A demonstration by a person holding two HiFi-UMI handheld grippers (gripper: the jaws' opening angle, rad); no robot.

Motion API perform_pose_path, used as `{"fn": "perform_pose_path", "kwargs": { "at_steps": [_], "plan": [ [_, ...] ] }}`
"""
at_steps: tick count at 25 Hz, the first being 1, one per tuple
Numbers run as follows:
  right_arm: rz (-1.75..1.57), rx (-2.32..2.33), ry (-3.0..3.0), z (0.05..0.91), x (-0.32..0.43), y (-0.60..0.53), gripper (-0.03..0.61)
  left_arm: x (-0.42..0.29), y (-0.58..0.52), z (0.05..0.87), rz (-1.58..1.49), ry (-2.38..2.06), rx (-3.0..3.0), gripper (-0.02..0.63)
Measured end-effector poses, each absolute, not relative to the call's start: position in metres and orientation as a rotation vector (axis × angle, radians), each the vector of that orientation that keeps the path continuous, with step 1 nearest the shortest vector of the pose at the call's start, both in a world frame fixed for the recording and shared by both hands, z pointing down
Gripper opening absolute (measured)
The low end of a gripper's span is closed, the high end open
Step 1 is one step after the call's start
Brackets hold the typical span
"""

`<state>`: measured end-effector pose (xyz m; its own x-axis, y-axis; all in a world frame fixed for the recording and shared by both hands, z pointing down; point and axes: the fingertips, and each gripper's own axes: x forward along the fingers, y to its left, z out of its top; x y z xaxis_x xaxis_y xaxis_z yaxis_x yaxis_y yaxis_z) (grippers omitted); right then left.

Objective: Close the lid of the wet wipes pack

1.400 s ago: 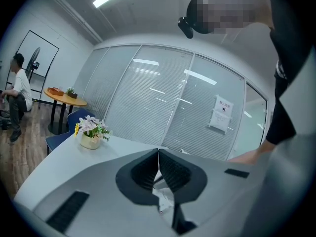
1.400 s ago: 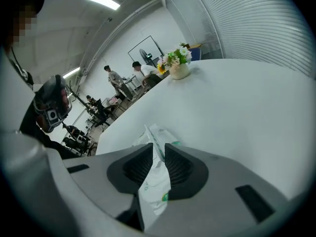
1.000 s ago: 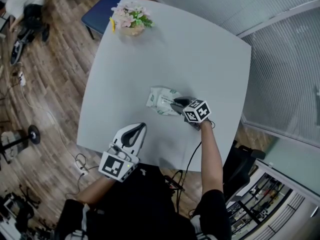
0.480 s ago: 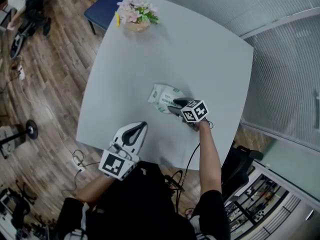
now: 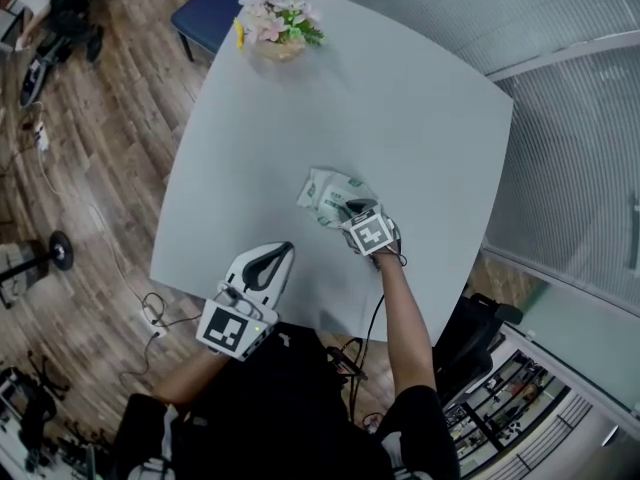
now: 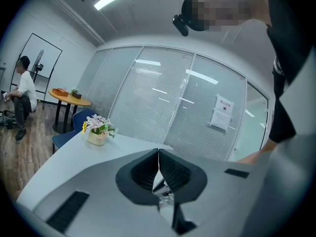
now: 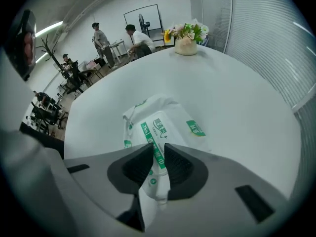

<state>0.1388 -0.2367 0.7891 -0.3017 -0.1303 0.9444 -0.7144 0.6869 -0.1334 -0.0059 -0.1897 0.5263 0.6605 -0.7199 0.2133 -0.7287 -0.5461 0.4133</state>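
The wet wipes pack point(image 5: 325, 193), white with green print, lies flat on the grey table point(image 5: 400, 98) a little right of its middle. My right gripper point(image 5: 352, 208) points steeply down at the pack's near end. In the right gripper view the pack point(image 7: 163, 115) shows through the narrow gap of the right gripper point(image 7: 158, 149), whose jaws are closing; I cannot see the pads pressing on it. My left gripper point(image 5: 284, 252) hovers at the table's near edge, apart from the pack. In its own view the left gripper point(image 6: 158, 153) is shut and empty.
A pot of flowers point(image 5: 275, 28) stands at the table's far corner. A blue chair point(image 5: 215, 8) sits behind it. Cables and gear lie on the wooden floor point(image 5: 70, 168) at left. People point(image 7: 133, 38) are in the room beyond the table. Glass walls with blinds run along the right.
My right gripper has tipped steeply downward and sunk a little over the pack's near end. The left gripper has stayed where it was.
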Motion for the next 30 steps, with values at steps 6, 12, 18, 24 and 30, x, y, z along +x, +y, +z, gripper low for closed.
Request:
{"fn": "perform_pose_path", "kwargs": {
  "at_steps": [6,12,18,24,30],
  "plan": [
    [0.627,0.691,-1.770,0.795,0.136,-0.241,0.091,-0.007,-0.202,0.535,0.034,-1.138,2.383,0.023],
    [0.576,0.733,-1.752,0.801,0.134,-0.238,0.080,-0.003,-0.203,0.536,0.035,-1.149,2.400,0.022],
    [0.696,0.836,-1.793,0.787,0.151,-0.233,0.100,0.001,-0.173,0.507,0.003,-1.191,2.429,0.022],
    [0.663,1.193,-2.081,0.670,0.154,-0.219,0.098,-0.007,-0.118,0.459,-0.027,-1.292,2.500,0.023],
    [0.501,1.658,-2.352,0.501,0.184,-0.128,0.077,-0.004,-0.044,0.414,-0.095,-1.349,2.559,0.021]
  ]
}}
